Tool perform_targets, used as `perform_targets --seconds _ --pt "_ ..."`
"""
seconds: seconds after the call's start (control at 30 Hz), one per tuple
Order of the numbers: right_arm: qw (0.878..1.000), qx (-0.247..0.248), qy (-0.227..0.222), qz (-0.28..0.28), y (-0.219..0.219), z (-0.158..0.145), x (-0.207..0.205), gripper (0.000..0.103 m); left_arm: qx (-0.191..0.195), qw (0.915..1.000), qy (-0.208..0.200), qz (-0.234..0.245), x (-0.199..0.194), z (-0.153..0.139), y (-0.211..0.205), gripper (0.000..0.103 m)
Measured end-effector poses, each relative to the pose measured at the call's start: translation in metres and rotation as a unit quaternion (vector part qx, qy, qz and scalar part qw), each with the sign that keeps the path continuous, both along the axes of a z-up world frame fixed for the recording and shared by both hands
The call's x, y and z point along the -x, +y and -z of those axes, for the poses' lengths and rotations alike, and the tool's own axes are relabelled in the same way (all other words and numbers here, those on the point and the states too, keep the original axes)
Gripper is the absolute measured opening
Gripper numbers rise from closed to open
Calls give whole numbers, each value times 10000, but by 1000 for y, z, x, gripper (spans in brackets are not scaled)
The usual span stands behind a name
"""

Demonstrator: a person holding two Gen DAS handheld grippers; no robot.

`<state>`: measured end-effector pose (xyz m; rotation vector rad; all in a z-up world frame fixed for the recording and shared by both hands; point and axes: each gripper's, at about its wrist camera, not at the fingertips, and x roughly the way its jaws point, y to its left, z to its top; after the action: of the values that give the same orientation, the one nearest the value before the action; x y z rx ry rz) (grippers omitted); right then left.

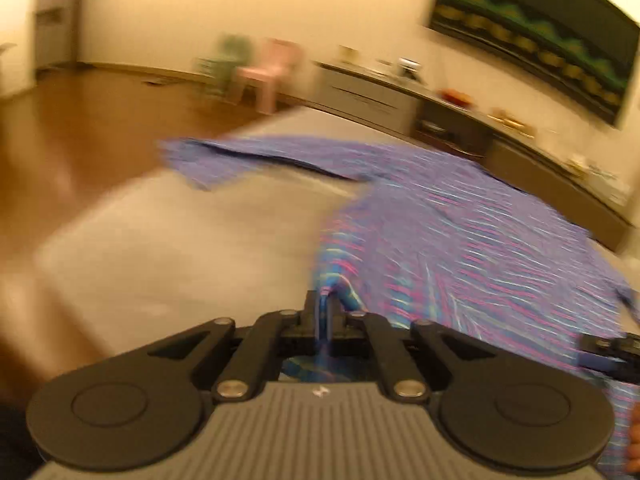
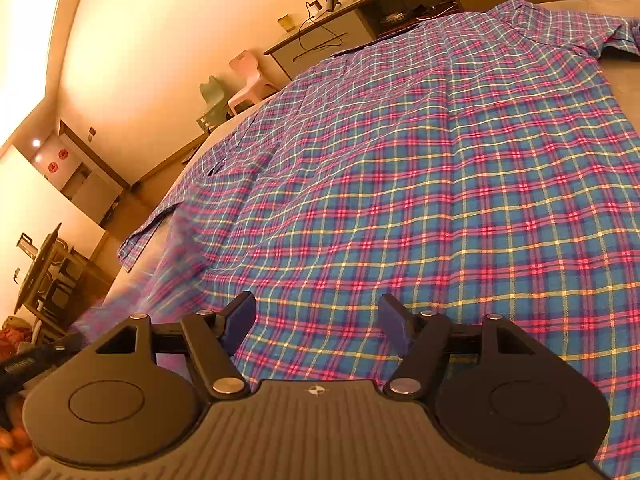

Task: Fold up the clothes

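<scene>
Left claw (image 1: 325, 312) pinches a bunched hem corner of the plaid shirt (image 2: 420, 168), which lies spread across the pale bed (image 1: 172, 240), collar toward one o'clock in the right wrist view. Our right claw (image 2: 318, 326) hovers wide and empty over the hem. We judge it should close on the matching corner before both lift evenly, keeping the hem taut. Blur in the left wrist view leaves that grip's depth unclear.
</scene>
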<state>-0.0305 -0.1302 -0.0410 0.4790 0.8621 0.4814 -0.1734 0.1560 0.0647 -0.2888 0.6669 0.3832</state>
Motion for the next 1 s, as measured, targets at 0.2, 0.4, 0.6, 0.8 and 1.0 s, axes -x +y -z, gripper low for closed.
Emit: perform_targets --seconds 0.2,0.4,0.6,0.8,1.0 --pt "9994 274 -176 65 -2 -14 1 76 -264 9956 -66 896 -4 -1 -30 27" --pt "9858 1482 -730 -315 -7 -25 24 76 -527 9802 354 1877 -29 38 -61 32" --pt "9546 2789 -701 -776 -25 -13 45 72 -353 9788 858 1825 -28 69 -59 28" --pt "9417 3139 -311 -1172 -46 -17 70 72 -220 9758 974 1944 -22 57 -70 22" --pt "9382 3223 -716 -1039 -44 -45 54 83 -1002 9688 149 2263 -63 -2 -81 32"
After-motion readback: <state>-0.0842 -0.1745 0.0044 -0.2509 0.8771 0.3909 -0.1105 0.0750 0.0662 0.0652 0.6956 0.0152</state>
